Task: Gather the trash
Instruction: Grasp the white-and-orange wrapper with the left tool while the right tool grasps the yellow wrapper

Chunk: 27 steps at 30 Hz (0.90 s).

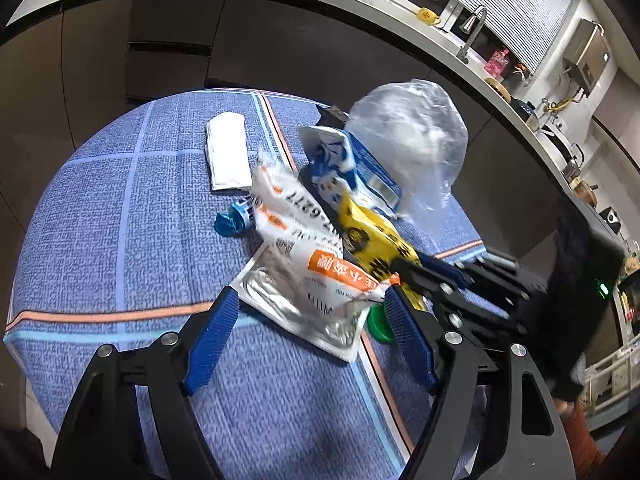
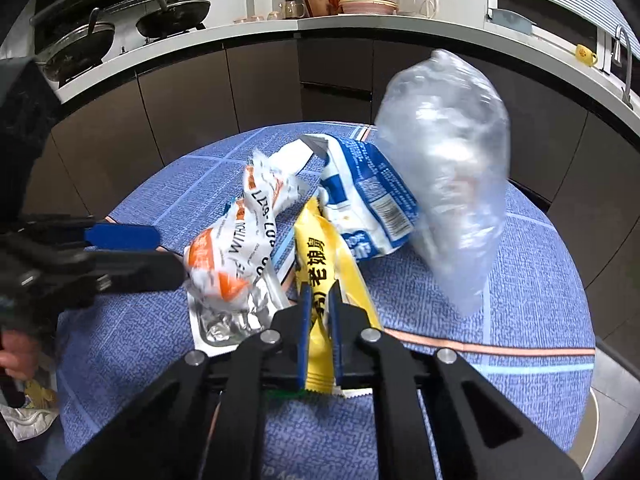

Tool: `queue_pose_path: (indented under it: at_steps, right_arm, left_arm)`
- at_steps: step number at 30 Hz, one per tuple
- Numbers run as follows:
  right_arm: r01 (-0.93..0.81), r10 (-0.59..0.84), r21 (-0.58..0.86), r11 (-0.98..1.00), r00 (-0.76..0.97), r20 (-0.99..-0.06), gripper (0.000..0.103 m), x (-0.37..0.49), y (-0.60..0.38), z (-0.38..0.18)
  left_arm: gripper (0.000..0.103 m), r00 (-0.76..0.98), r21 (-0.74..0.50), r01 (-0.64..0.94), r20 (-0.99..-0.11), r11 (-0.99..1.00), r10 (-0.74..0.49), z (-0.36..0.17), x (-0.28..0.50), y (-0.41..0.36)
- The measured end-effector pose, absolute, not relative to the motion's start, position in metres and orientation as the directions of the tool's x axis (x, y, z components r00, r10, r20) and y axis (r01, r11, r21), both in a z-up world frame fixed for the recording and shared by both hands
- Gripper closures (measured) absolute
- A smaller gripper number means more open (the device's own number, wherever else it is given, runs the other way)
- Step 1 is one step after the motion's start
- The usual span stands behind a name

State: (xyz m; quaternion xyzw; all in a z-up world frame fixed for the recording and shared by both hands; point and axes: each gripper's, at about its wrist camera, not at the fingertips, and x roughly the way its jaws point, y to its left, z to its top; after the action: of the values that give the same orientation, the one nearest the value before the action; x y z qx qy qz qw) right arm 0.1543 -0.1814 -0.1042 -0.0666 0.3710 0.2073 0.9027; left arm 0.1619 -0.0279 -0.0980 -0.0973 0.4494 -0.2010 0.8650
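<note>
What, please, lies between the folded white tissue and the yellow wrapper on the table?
The crumpled white-and-orange packet lies between the tissue and the yellow wrapper, seen in the left wrist view.

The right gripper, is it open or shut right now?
Shut. The right gripper has its blue pads clamped on both sides of the yellow wrapper, which runs up between them and out past the fingertips.

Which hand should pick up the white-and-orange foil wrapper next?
Left. Its open claw already straddles the white-and-orange foil wrapper; the right claw is shut on the yellow wrapper.
</note>
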Motion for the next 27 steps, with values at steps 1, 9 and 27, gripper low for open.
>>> queue_pose_path:
  at_steps: [1, 9, 27]
  right_arm:
    - [-0.424, 0.327, 0.036, 0.905, 0.638, -0.697, 0.093, 0.153, -0.181, -0.103]
    - [-0.395, 0.334, 0.071, 0.916, 0.655, -0.678, 0.094, 0.134, -0.191, -0.093]
    - [-0.357, 0.35, 0.112, 0.927, 0.72, -0.6, 0.094, 0.094, -0.206, -0.053]
  left_arm:
    - [0.032, 0.514, -0.353, 0.256, -0.739, 0.9, -0.436, -0.099, 0.166, -0.03]
    - [0.054, 0.474, -0.371, 0.266, -0.754, 0.89, -0.455, -0.107, 0.191, -0.042]
    - [0.077, 0.575, -0.325, 0.283, -0.696, 0.902, -0.431, -0.061, 0.158, -0.035]
